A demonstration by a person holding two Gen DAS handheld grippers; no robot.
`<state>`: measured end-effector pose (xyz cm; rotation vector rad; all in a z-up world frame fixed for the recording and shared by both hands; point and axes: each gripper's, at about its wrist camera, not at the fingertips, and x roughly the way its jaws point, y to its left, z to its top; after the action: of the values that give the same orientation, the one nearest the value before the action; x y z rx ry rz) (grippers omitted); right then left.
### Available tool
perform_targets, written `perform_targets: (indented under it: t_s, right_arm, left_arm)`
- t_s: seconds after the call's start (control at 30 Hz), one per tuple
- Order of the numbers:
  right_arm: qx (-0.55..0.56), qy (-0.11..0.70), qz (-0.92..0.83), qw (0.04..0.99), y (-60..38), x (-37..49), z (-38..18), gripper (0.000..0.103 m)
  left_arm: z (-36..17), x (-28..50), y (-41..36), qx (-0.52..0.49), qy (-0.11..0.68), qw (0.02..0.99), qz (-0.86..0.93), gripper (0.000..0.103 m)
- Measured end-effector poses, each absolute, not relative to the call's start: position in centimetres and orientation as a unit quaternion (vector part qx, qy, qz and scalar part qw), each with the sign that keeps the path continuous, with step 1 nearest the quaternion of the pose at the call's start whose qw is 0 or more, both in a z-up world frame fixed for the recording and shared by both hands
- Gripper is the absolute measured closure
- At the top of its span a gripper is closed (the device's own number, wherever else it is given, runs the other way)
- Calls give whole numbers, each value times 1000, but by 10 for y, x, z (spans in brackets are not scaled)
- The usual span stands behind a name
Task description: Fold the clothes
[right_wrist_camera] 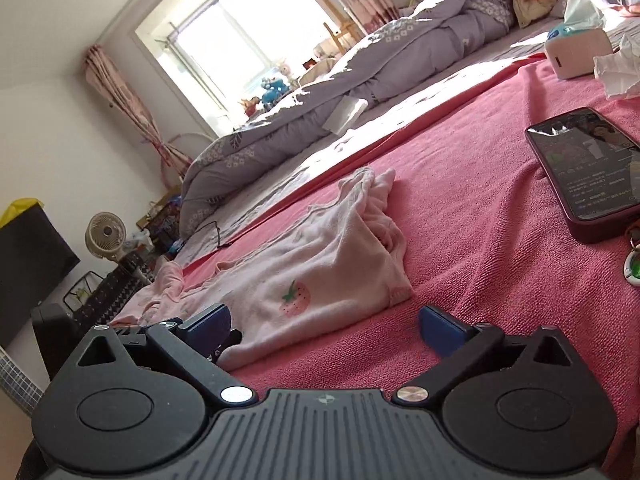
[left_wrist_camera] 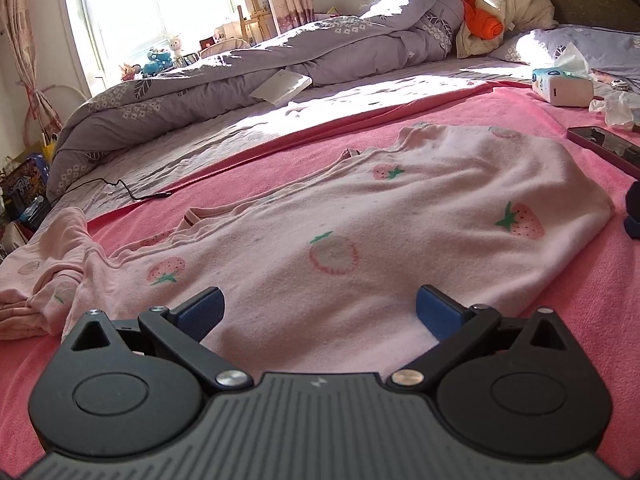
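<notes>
Pink strawberry garment (left_wrist_camera: 352, 216) lies flat on pink blanket (left_wrist_camera: 248, 184). Left gripper (left_wrist_camera: 318, 308) spread above it; right gripper (right_wrist_camera: 324, 326) spread, nothing pinched. Only right view shows fan (right_wrist_camera: 106, 234); garment's folded edge possibly bunched.

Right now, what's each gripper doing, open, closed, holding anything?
Left gripper: open, empty, over the pink strawberry garment.
Right gripper: open, holding nothing.

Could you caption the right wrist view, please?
Open right gripper above the pink strawberry-print garment on the pink blanket.

Sunlit window (right_wrist_camera: 224, 36), pink curtains (right_wrist_camera: 128, 100), bed (left_wrist_camera: 520, 320)
</notes>
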<state>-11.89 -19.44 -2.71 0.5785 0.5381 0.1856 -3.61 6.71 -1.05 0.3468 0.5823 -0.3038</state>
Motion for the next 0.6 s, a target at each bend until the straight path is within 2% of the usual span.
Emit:
perform_targets:
  t_s: [0.07,0.13,0.2,0.23,0.27,0.37,0.6]
  right_arm:
    - [254,270,70,926,-192,-119,-24,19]
    - [236,267,45,933,-190,-118,-24,20]
    - [211,269,29,939,-185,-111,-25,19]
    - [200,272,26,941,-182,-106,-25,16]
    - [190,278,27,941,-178,-99,-26,9]
    - [189,294,40,936,-172,-78,-29,4]
    - [256,330,154,896,-192,-61,-24,4]
  left_arm:
    - [-12,-39,70,160,289,932,-148,0]
    - [-12,-37,74,144,295,932,-152,0]
    - [-12,-35,77,133,299,932,-154,0]
    - [-12,-35,77,131,299,932,-155,0]
    - [-12,-35,77,131,298,933,-154,0]
    - [-13,-36,78,129,296,934,-154,0]
    - [-13,-36,79,124,294,935,-155,0]
